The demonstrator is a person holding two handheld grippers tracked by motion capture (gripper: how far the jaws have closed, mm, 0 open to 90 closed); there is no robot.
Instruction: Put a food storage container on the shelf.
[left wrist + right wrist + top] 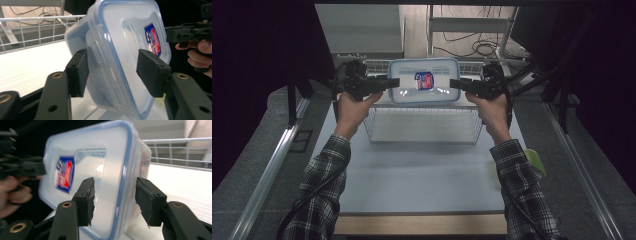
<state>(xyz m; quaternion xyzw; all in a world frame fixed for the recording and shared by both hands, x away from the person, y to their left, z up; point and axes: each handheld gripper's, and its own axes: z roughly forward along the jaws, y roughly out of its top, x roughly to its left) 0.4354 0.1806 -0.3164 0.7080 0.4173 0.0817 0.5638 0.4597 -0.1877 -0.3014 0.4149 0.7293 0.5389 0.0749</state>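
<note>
A clear plastic container [424, 80] with a blue-rimmed lid and a red and blue label stands on edge, tilted, at the back of a white wire basket [422, 136]. My left gripper [395, 82] is at its left end. In the left gripper view the container [125, 50] sits between the jaws of the left gripper [112, 68], which stand slightly apart from it. My right gripper [455, 83] is at the container's right end. In the right gripper view the container [100, 165] lies between the pads of the right gripper [113, 195], which press on its lid and body.
The basket sits at the far middle of a pale table [422, 185]; its wire rails [37, 27] rise behind the container. A green object [536, 161] lies at the table's right edge. Dark curtains flank both sides. Cables and a metal frame [472, 25] lie beyond the table.
</note>
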